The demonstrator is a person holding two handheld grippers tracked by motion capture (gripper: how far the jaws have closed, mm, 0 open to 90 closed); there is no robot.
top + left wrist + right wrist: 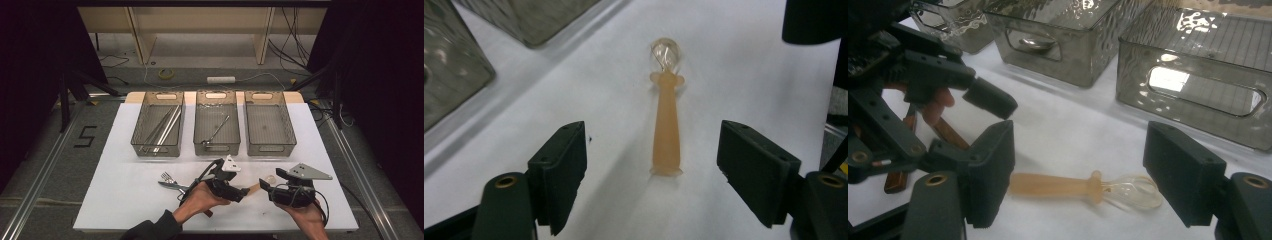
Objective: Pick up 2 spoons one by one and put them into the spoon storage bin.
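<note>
A small spoon [256,187] with a peach handle and a clear bowl lies flat on the white table [130,200], between my two grippers. My left gripper [243,193] points right at the handle end. In the left gripper view its open jaws [651,170] flank the spoon [666,135] without touching it. My right gripper [265,187] faces it from the right. Its jaws [1078,175] are open and straddle the spoon [1063,186] crosswise, low over the table. A finger [990,100] of the left gripper hangs just above the handle.
Three translucent grey bins stand at the back: the left bin [157,148] holds long metal tongs, the middle bin [216,146] a metal utensil, and the right bin [270,148] looks empty. A fork and other cutlery [170,181] lie left of the left hand. Brown-handled pieces [898,180] lie under it.
</note>
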